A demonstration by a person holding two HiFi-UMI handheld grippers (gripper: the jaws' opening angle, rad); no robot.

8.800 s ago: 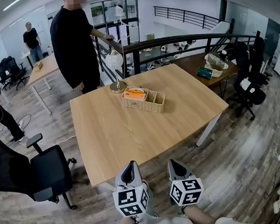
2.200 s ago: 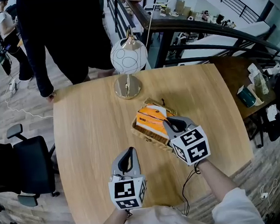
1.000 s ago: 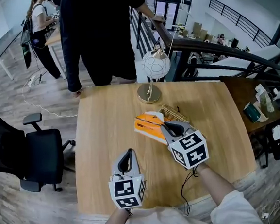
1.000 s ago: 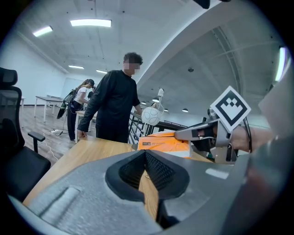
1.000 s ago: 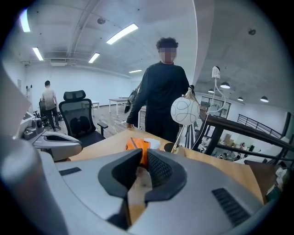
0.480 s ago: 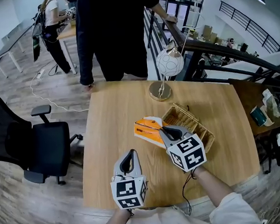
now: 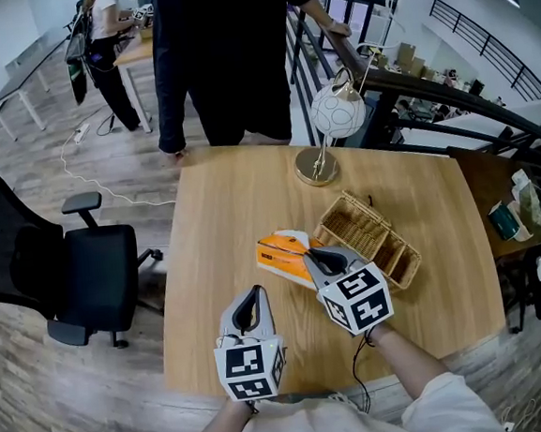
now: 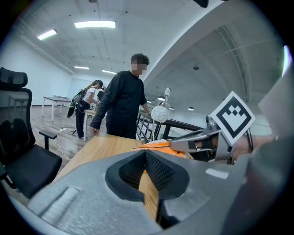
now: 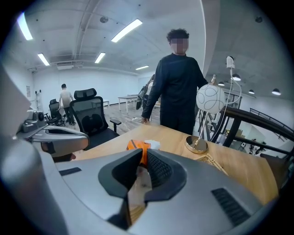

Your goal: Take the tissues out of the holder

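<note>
Pale, straight-grained wood makes up the bench, set on a grey plank floor. On it, near the middle, the tissue pack is out of the holder: a flat, glossy orange packet with a white tissue puffing from its top. It lies over the wood just beside the holder's rim, though whether it rests on the bench or hangs above it cannot be told. The right hand-held gripper is clamped on the pack's near end, its ribbed black pads pinching orange film and white tissue. At 3 o'clock from the pack sits the holder, a rectangular basket of tan woven wicker divided into compartments. At 7 o'clock the left hand-held gripper hovers with its jaws nearly together on nothing. At 1 o'clock stands a lamp with a round white shade and a brass disc foot. At 12 o'clock a person in black stands beyond the bench; at 9 o'clock is a black mesh office chair.
</note>
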